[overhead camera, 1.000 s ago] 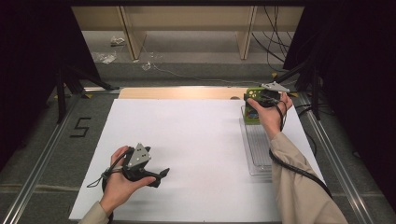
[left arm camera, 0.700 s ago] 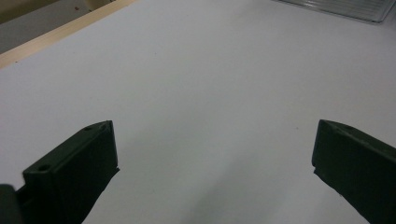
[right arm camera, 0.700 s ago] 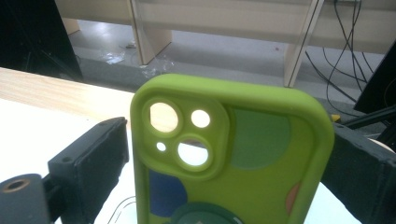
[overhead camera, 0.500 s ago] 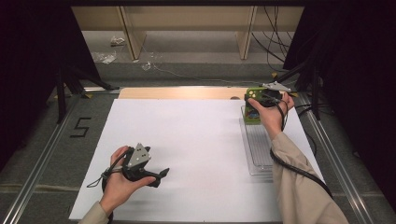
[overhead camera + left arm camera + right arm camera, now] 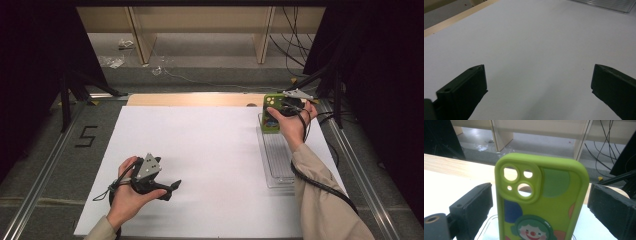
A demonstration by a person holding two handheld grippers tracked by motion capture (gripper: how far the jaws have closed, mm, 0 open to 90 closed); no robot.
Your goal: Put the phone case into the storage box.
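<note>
A lime-green phone case [image 5: 559, 185] with a clown picture and camera cut-outs stands upright at the far end of a clear ribbed tray [image 5: 276, 165] in the high view. My right gripper [image 5: 539, 195] is open, its jaws wide on either side of the case without touching it. The high view shows the green case [image 5: 271, 113] just left of the right gripper [image 5: 289, 106], at the table's far right. At the near left my left gripper [image 5: 169, 188] is open over the white sheet [image 5: 200, 150], and the left gripper view shows nothing between the left gripper's [image 5: 537, 75] jaws.
A wooden strip [image 5: 190, 100] runs along the sheet's far edge. Beyond it lie a lower floor with wooden legs [image 5: 142, 35], scraps and cables [image 5: 295, 30]. Metal rails [image 5: 45, 165] flank the table, and a "5" mark [image 5: 86, 136] sits at the left.
The right gripper has shifted slightly right and back, uncovering the green case in the high view. The left hand and gripper have stayed put.
</note>
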